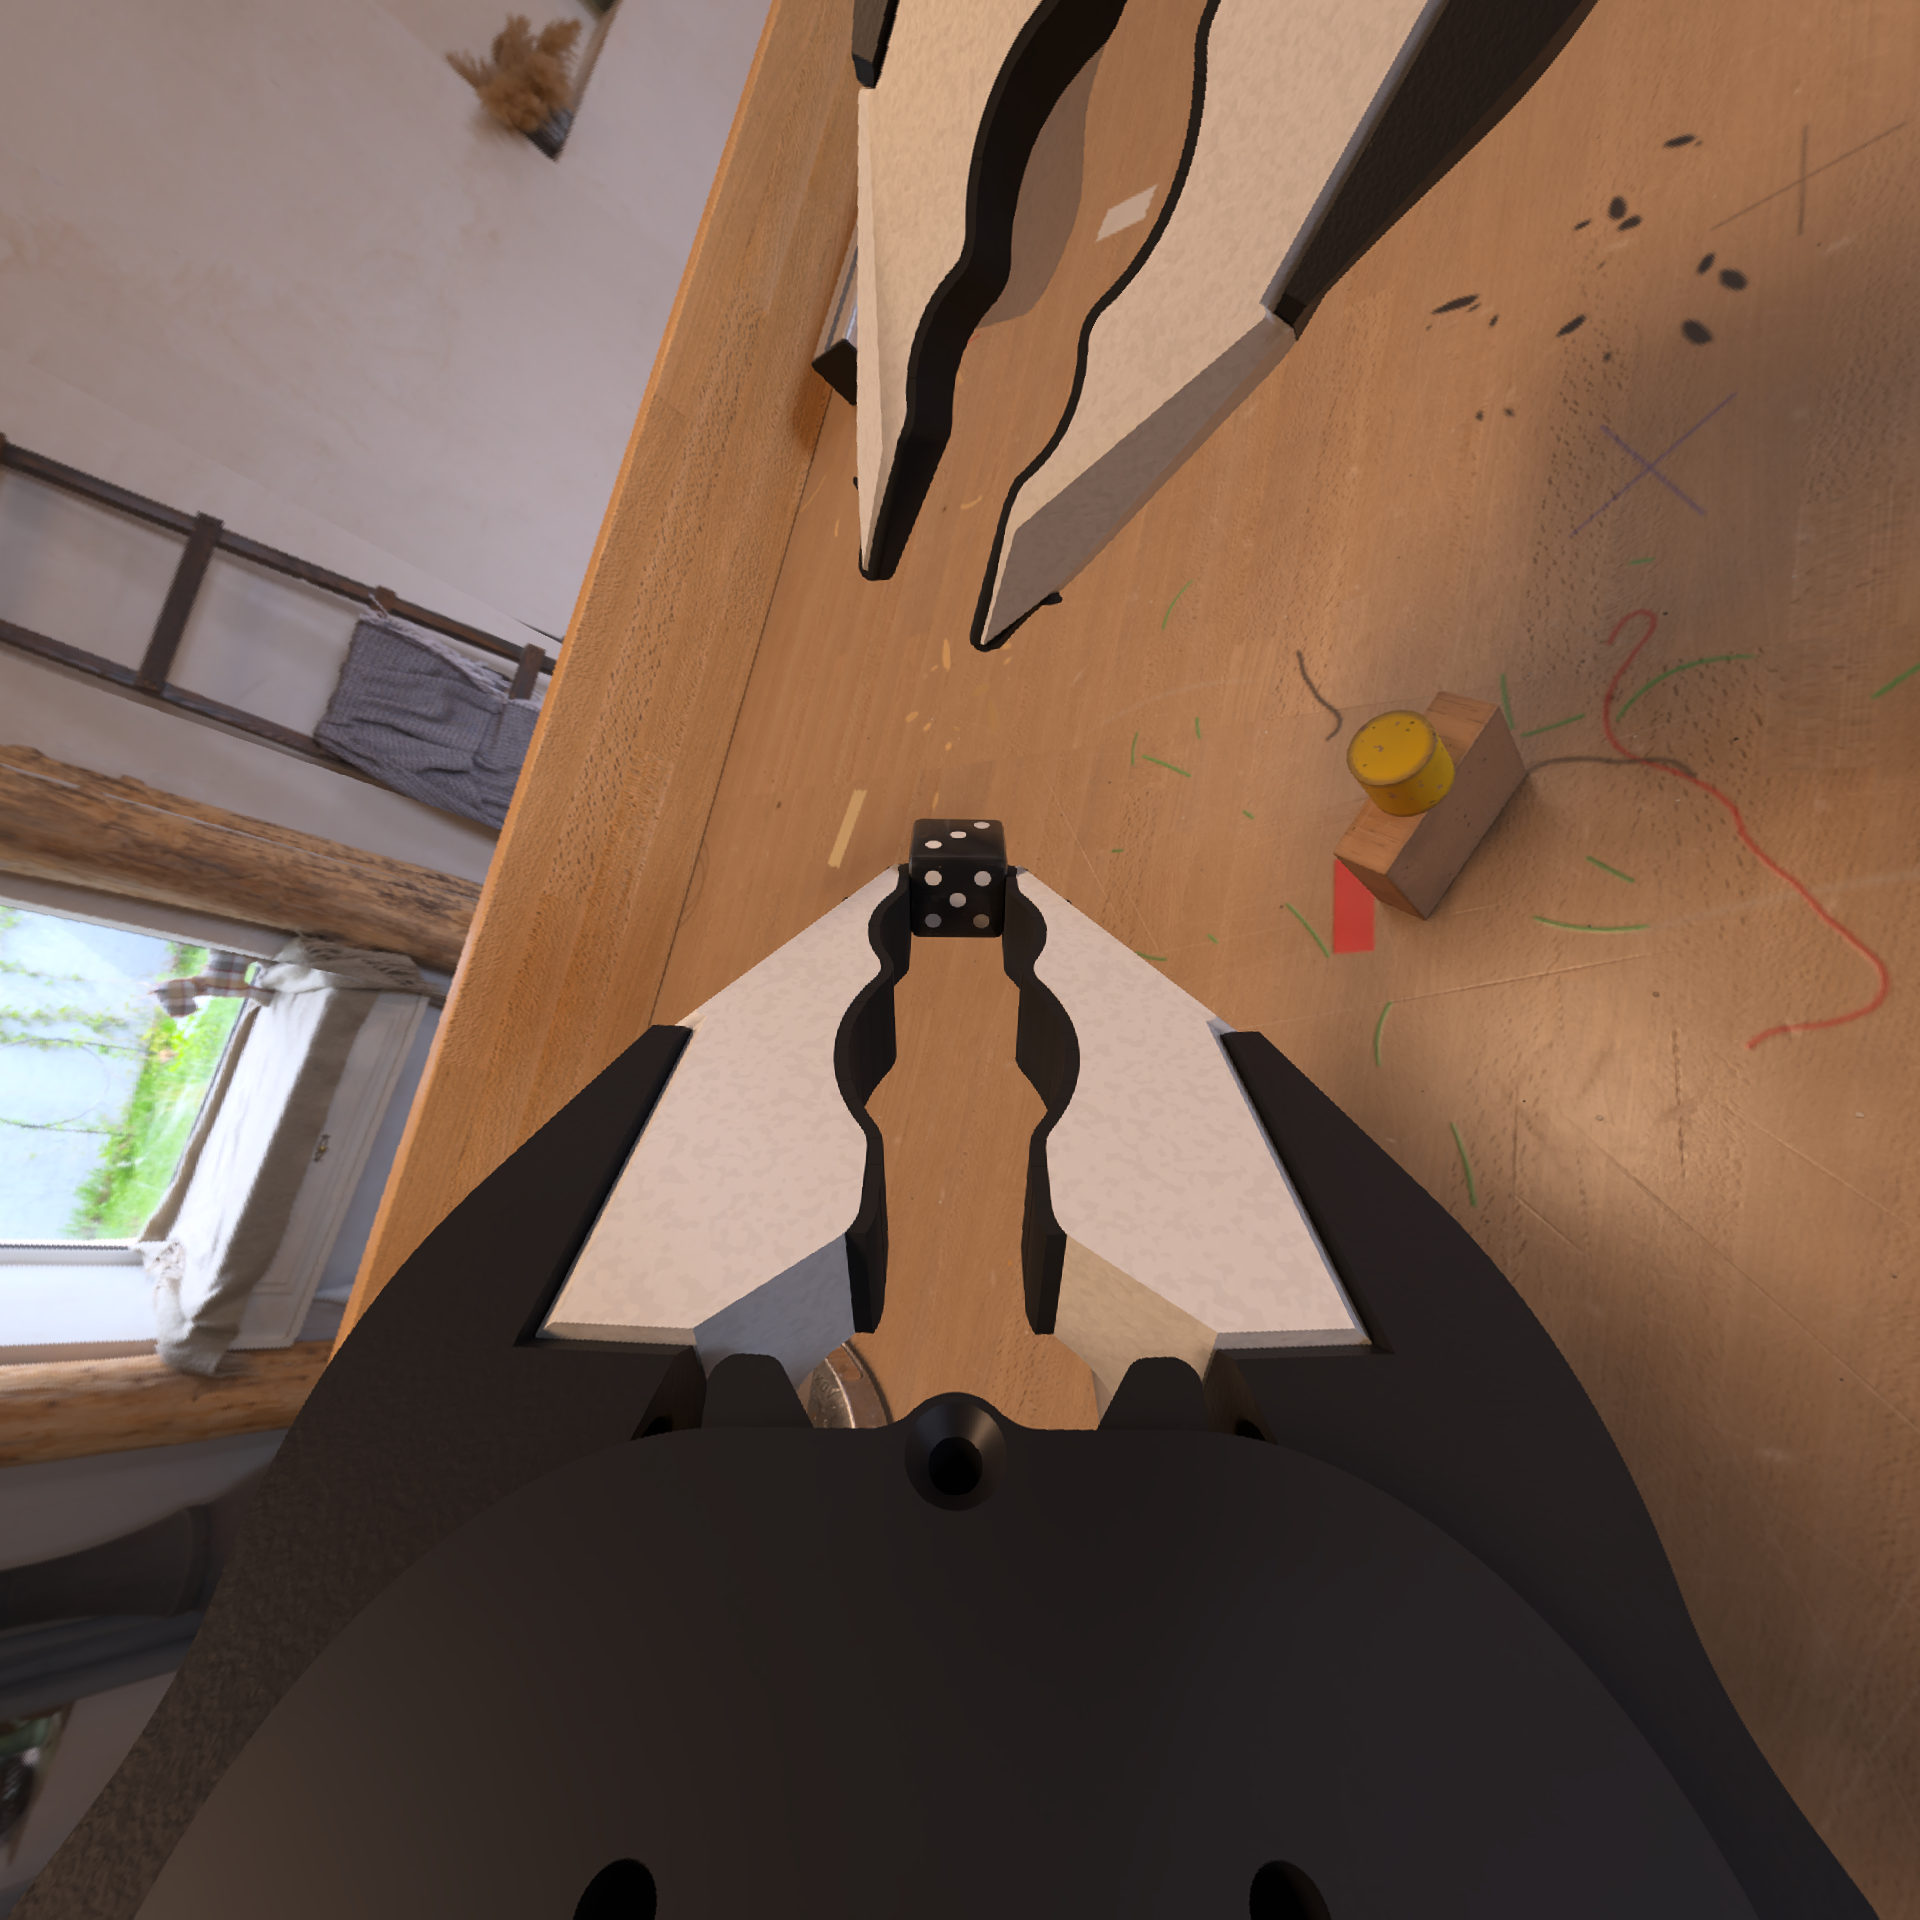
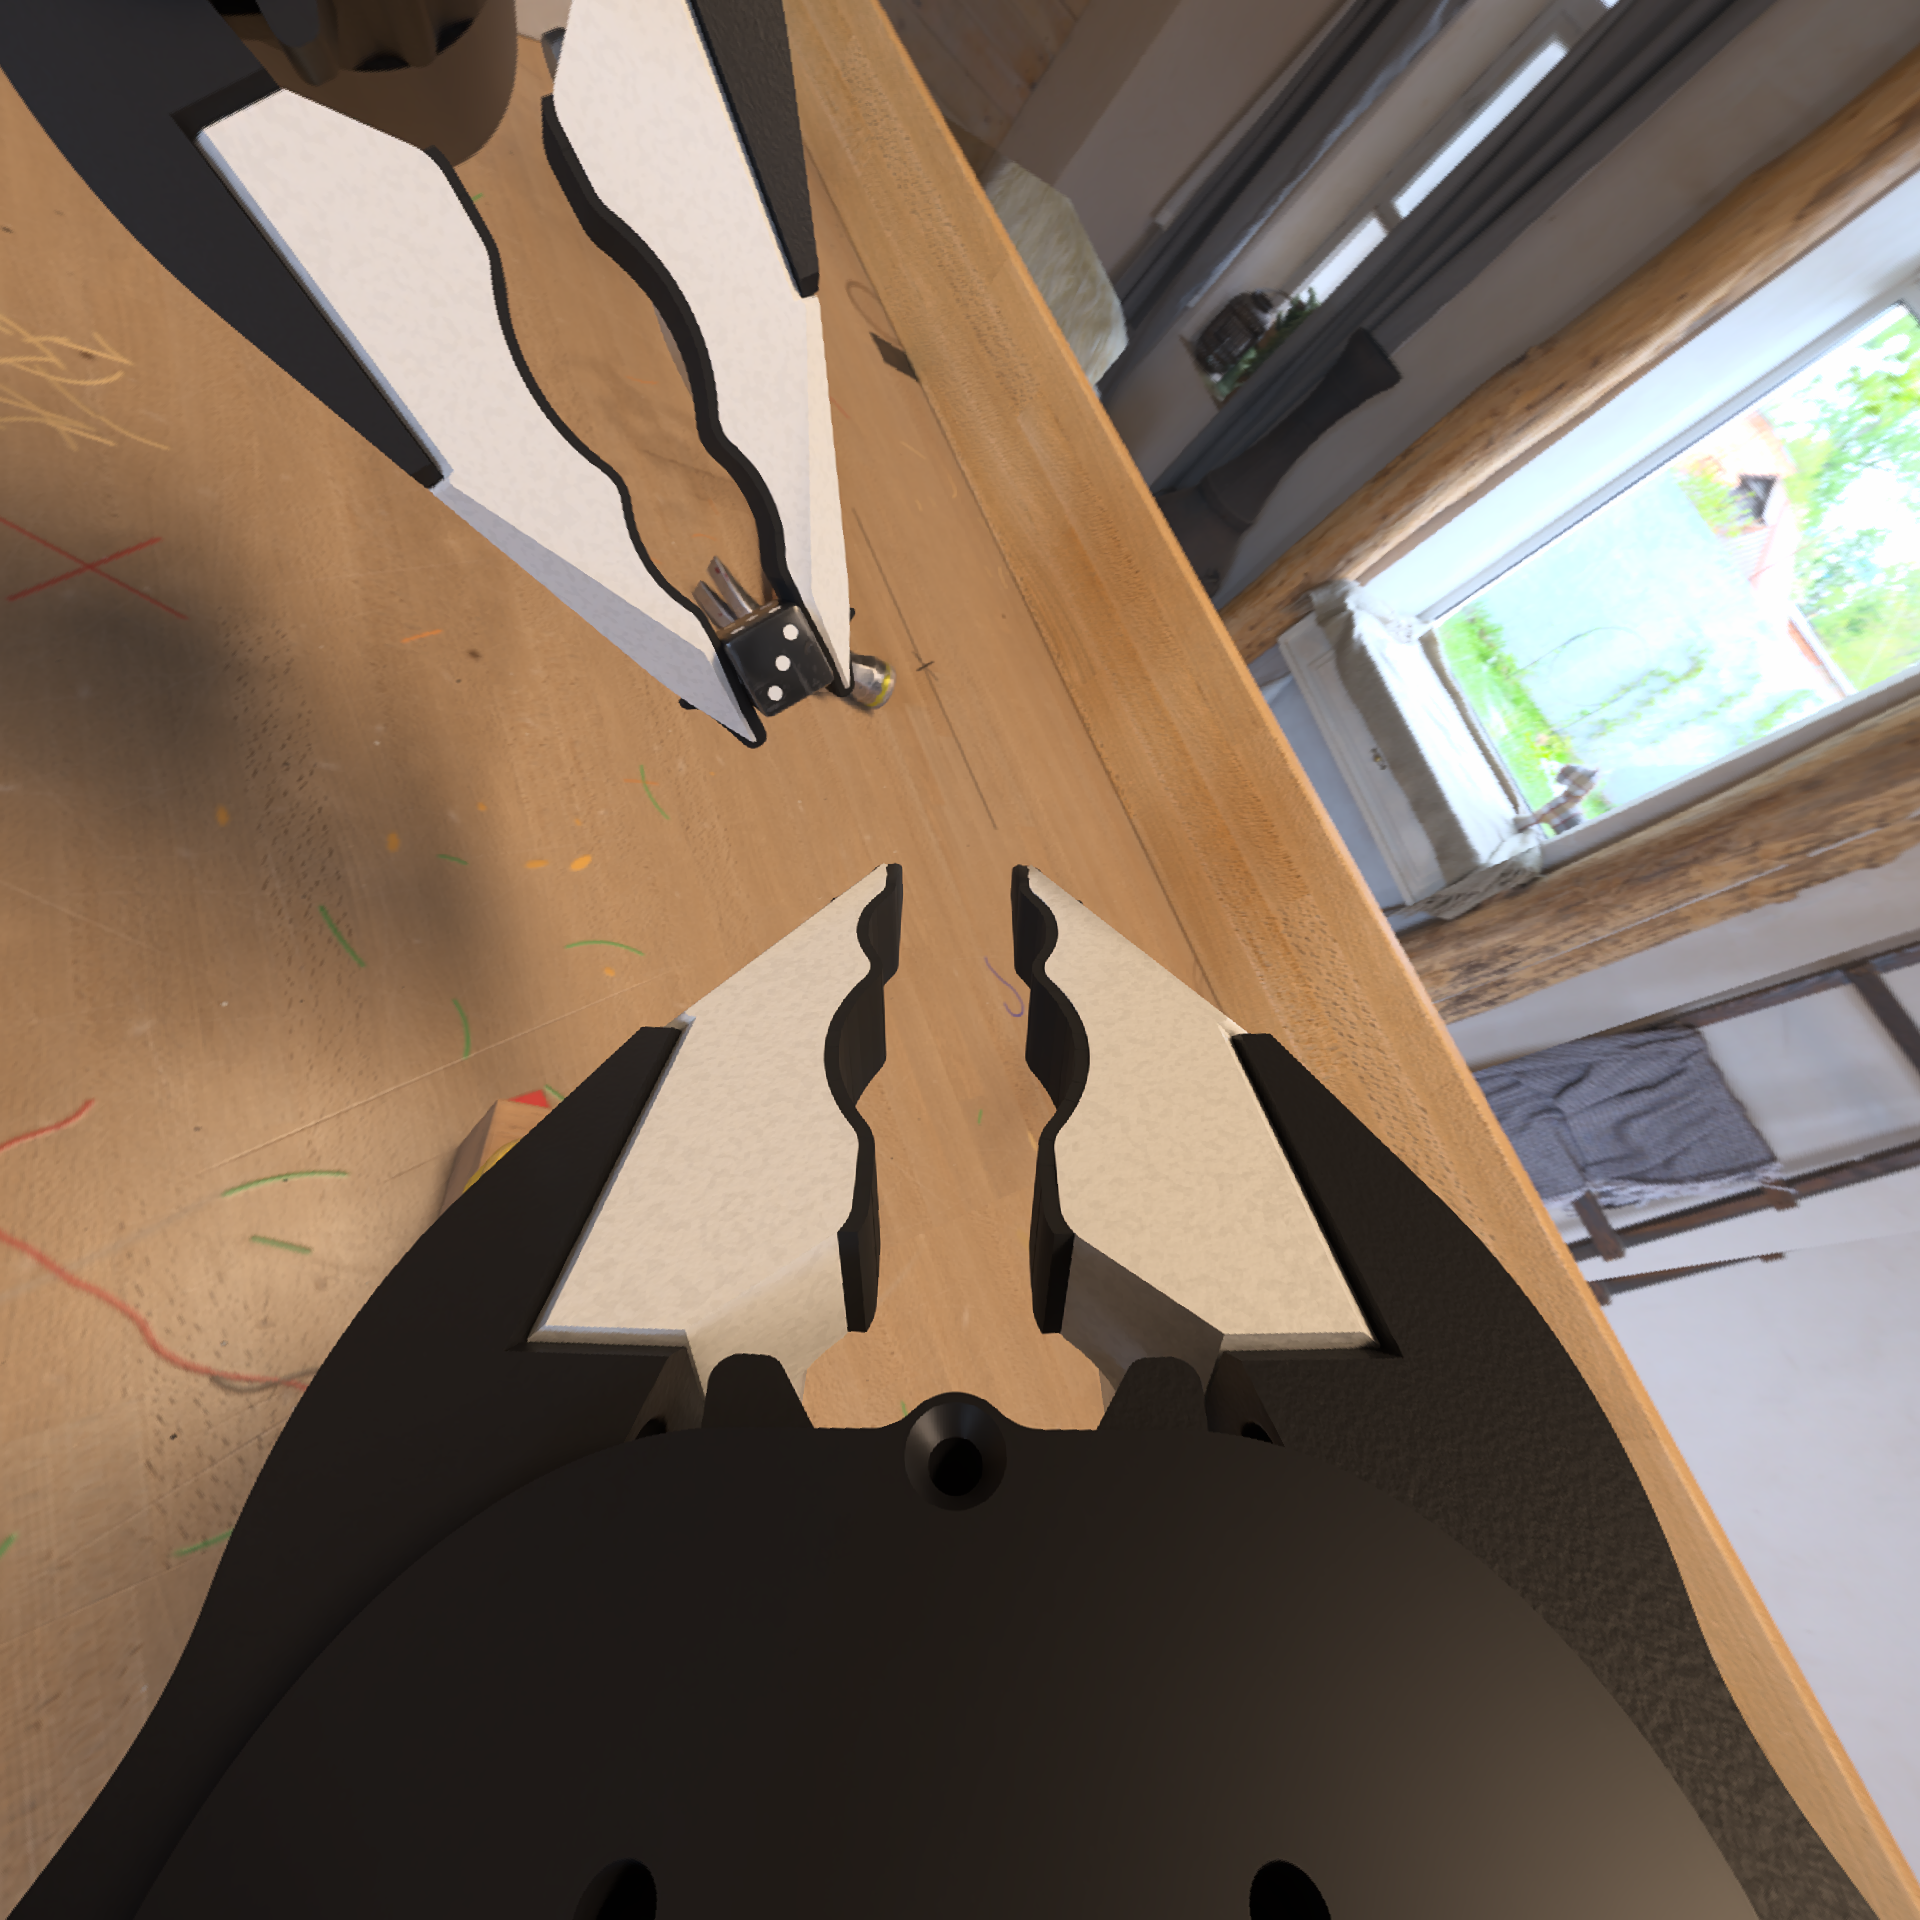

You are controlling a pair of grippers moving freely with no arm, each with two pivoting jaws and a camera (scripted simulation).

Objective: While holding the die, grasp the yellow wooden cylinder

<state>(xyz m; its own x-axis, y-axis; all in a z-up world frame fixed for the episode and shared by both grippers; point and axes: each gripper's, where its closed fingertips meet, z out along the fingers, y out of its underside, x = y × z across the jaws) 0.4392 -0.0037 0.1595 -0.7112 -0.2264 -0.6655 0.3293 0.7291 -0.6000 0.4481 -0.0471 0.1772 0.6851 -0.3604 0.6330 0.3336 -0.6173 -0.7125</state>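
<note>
While minding the die, pinched at the very tips of the left gripper, look to the cylinder: off to the right in the left wrist view, perched on a wood block, roughly level with the bare stretch of table between the two sets of fingertips; short and stubby, round face turned toward the camera, so probably standing axis-up on the block, though hard to swear to; about equal reach from either side, but with the left jaws shut on the die, best left to the right gripper, jaws parted with nothing between them, pointing toward the left one along the table edge. From the right wrist view, only a corner of the block peeping out at lower left beside the black finger mount, with a sliver of yellow; so not ahead of those jaws but off to their left and behind the tips; calls, most likely, for backing off and swinging left before any closing; cannot tell whether the present gap would take the cylinder's width. Around it: a red slip flat on the table at the block's near corner; coloured scribbles; a small metal piece just beside the die. Mind the block, since a low grip could catch or nudge it; mind too the left fingers close opposite, lest a knock loosen the die.
</note>
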